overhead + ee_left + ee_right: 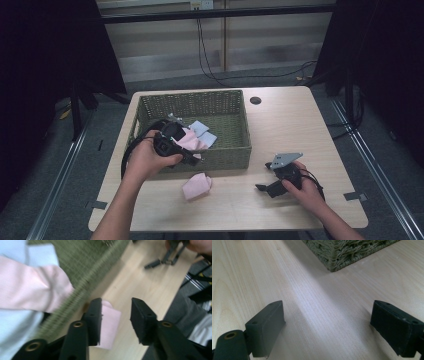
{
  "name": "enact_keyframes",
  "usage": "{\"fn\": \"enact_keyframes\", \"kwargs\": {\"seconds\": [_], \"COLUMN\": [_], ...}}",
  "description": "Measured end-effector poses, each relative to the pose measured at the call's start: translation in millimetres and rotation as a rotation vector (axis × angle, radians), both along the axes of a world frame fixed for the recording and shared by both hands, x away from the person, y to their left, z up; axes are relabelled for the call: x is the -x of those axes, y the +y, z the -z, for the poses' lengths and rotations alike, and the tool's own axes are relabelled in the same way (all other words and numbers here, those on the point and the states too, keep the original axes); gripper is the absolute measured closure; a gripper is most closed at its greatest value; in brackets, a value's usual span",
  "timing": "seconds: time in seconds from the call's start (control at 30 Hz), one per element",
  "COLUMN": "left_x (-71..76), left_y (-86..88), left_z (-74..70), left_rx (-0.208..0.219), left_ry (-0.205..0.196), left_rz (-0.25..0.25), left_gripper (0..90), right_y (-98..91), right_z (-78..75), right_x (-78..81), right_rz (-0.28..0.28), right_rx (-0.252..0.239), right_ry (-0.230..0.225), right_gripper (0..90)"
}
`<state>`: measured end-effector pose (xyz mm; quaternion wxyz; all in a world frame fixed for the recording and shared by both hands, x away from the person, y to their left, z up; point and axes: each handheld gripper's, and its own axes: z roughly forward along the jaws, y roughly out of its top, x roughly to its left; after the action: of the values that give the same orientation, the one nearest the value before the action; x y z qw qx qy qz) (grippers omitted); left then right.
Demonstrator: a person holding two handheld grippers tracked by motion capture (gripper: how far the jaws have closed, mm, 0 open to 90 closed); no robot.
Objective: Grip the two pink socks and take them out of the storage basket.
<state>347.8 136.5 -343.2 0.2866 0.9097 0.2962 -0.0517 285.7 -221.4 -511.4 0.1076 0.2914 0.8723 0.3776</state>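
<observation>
A green woven basket (pixel 227 150) stands on the table and holds pink cloth (pixel 189 139) and light blue cloth (pixel 202 131). My left gripper (pixel 192 159) hangs over the basket's near rim, open with nothing between its jaws. In the left gripper view that gripper (pixel 116 315) looks down past the rim (pixel 82 293) at a folded pink cloth (pixel 110 325) on the table. That same folded pink cloth (pixel 197 186) lies just in front of the basket. My right gripper (pixel 262 185) rests low near the table's front right, open and empty (pixel 327 325).
The wooden table (pixel 280 125) has a round cable hole (pixel 255 100) at the back. A basket corner (pixel 334 257) stands ahead of the right gripper. Dark curtains and stands flank the table. Black cables trail on the floor behind.
</observation>
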Motion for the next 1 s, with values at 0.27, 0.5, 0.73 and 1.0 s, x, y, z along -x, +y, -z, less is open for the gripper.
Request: {"fn": "enact_keyframes", "kwargs": {"seconds": [0.27,0.5,0.73,1.0], "left_x": [-29.1,-57.3,-77.8,-93.2], "left_y": [6.2,13.7,15.4,13.6], "left_z": [-8.3,0.7,17.1,38.7], "left_rx": [0.004,-0.029,-0.052,-0.09], "left_ry": [-0.049,-0.075,-0.069,-0.057], "left_rz": [-0.08,-0.148,-0.173,-0.193], "left_gripper": [45.6,40.5,38.1,37.8], "right_y": [0.0,0.1,0.1,0.1], "right_z": [0.0,-0.1,0.0,0.0], "right_x": [0.0,0.2,-0.1,-0.1], "right_rz": [0.0,0.003,0.001,0.002], "right_rx": [0.0,-0.002,-0.002,-0.002], "right_ry": [0.0,0.002,-0.002,-0.002], "right_gripper": [10.9,11.0,11.0,10.9]}}
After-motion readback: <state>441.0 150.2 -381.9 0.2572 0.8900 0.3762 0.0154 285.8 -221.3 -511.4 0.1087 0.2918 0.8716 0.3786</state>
